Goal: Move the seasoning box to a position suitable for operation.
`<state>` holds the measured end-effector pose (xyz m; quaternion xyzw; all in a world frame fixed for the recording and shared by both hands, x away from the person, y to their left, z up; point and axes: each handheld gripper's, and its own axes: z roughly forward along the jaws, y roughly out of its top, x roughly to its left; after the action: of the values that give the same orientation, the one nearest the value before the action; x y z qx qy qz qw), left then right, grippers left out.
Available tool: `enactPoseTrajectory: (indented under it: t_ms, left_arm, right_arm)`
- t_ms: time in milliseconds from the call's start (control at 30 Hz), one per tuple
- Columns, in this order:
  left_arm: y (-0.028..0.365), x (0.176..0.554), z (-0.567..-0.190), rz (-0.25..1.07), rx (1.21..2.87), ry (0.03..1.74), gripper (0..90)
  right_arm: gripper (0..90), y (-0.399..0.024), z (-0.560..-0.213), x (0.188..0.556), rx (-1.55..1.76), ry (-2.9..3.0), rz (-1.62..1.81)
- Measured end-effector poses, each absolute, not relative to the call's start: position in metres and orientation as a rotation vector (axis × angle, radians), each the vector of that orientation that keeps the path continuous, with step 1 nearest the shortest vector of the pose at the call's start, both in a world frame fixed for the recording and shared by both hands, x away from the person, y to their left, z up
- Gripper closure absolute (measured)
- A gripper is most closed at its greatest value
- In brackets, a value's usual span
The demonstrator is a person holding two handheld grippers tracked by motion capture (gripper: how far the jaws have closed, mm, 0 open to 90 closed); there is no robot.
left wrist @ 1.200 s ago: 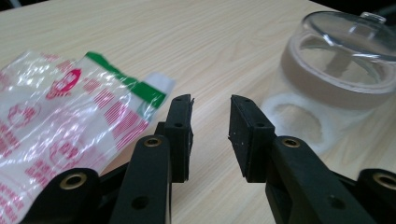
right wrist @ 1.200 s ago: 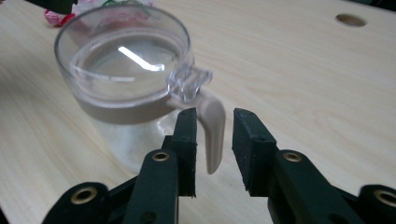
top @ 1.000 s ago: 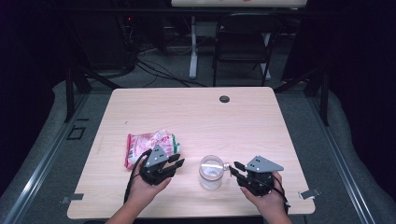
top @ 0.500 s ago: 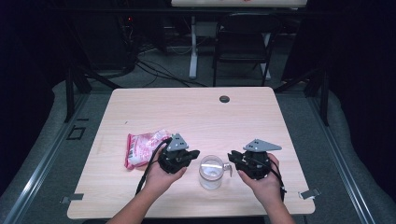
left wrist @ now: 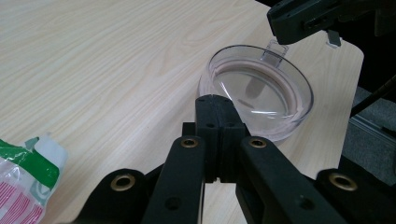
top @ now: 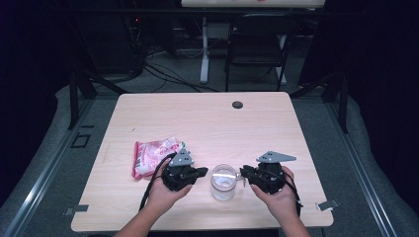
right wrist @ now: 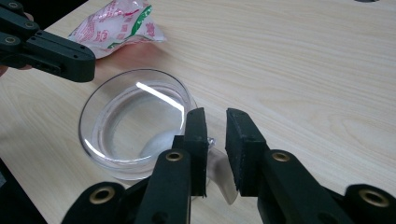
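A clear round cup [top: 223, 181] stands on the table near the front edge, between my two grippers. My left gripper [top: 204, 172] is just left of it. In the left gripper view its jaws [left wrist: 217, 105] are pressed together with nothing in them, tips close to the cup's rim [left wrist: 261, 91]. My right gripper [top: 243, 173] is at the cup's right side. Its jaws [right wrist: 215, 126] have been closing and stand a narrow gap apart over the cup's clear handle [right wrist: 219, 175]; the pads do not visibly press on it. A pink and white snack bag [top: 155, 154] lies behind the left hand.
The light wooden table [top: 207, 118] has a black grommet [top: 237, 104] near its far edge. A dark chair [top: 257, 49] and cables are on the floor beyond. The front table edge runs just below both hands.
My left gripper moved right from over the snack bag to the cup's left side and its jaws shut. My right gripper edged left up to the cup's handle.
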<state>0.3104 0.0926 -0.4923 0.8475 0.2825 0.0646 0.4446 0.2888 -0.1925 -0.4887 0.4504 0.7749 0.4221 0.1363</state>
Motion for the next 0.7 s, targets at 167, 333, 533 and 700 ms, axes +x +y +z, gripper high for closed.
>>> enactPoseTrajectory:
  t_ms: [167,333,533,700]
  left_arm:
    - [0.0913,0.3109,-0.4972,0.168,2.115,0.705,90.0]
    - [0.0906,0.3102,-0.4989,0.143,2.125,0.704,90.0]
    - [0.0892,0.3065,-0.5012,0.14,2.141,0.678,90.0]
    - [0.0913,0.3037,-0.5027,0.128,2.162,0.678,90.0]
  right_arm:
    - [78.0,-0.195,-0.4897,0.2895,1.314,2.252,1.231]
    - [76.8,-0.1956,-0.4914,0.29,1.323,2.251,1.261]
    - [77.6,-0.1948,-0.4907,0.2896,1.309,2.269,1.248]
    - [77.9,-0.1928,-0.4904,0.2931,1.311,2.29,1.253]
